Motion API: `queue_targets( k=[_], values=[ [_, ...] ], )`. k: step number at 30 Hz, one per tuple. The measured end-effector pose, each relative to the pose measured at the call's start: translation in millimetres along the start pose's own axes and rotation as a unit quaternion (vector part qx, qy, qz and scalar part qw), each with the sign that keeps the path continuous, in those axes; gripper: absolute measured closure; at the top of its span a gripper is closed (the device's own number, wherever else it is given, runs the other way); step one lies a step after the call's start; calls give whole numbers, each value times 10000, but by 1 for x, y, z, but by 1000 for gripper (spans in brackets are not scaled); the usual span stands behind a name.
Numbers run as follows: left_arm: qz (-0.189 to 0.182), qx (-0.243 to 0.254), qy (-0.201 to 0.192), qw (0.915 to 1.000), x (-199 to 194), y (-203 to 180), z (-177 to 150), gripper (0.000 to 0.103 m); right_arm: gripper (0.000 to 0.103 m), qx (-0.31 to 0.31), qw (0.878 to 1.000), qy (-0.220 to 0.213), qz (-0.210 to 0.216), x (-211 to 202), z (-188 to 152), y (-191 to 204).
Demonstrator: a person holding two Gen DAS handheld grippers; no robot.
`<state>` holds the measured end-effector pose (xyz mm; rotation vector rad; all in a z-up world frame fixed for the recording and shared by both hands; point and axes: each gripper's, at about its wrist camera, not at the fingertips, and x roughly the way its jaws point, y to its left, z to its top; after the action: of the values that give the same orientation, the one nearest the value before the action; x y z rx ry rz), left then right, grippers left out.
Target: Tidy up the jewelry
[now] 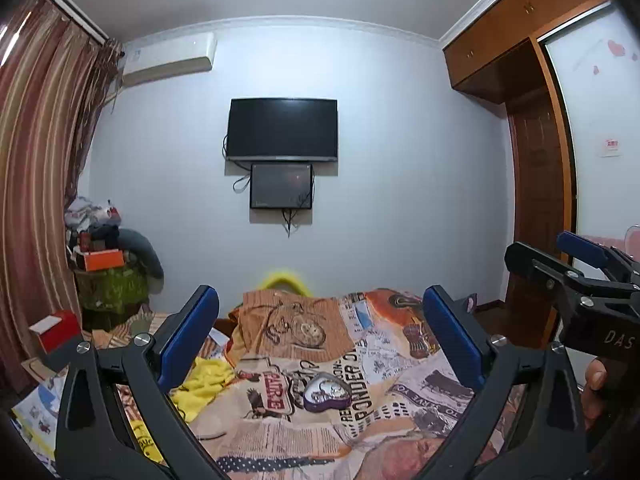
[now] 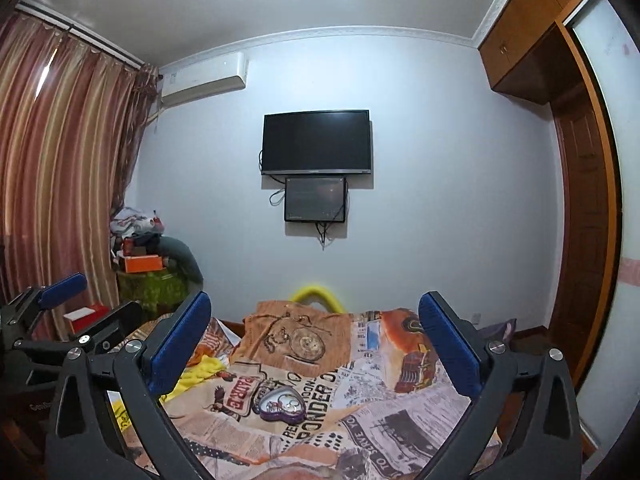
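Observation:
A heart-shaped purple jewelry box (image 1: 326,394) with a pictured lid lies on the printed bedspread (image 1: 400,372), ahead of both grippers. It also shows in the right wrist view (image 2: 283,403). My left gripper (image 1: 320,320) is open and empty, held above the bed with the box below and between its blue pads (image 1: 188,340). My right gripper (image 2: 316,324) is open and empty too, the box low between its fingers (image 2: 448,340). Each gripper shows at the edge of the other's view. No loose jewelry shows.
A yellow cloth (image 1: 204,384) lies left of the box on the bed. A red and white box (image 1: 54,330) and a piled stand (image 1: 108,280) are at the far left. A TV (image 1: 282,128) hangs on the wall; a wardrobe (image 1: 536,184) stands right.

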<state>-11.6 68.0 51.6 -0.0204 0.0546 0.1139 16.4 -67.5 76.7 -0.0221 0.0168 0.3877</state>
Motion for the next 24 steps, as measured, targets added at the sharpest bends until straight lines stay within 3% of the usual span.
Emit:
queue_targets(
  k=[24],
  values=[
    [0,9,214,9998,5,-7,-10,1,0,-14,9997,240,-18,-16,-7,-9]
  ],
)
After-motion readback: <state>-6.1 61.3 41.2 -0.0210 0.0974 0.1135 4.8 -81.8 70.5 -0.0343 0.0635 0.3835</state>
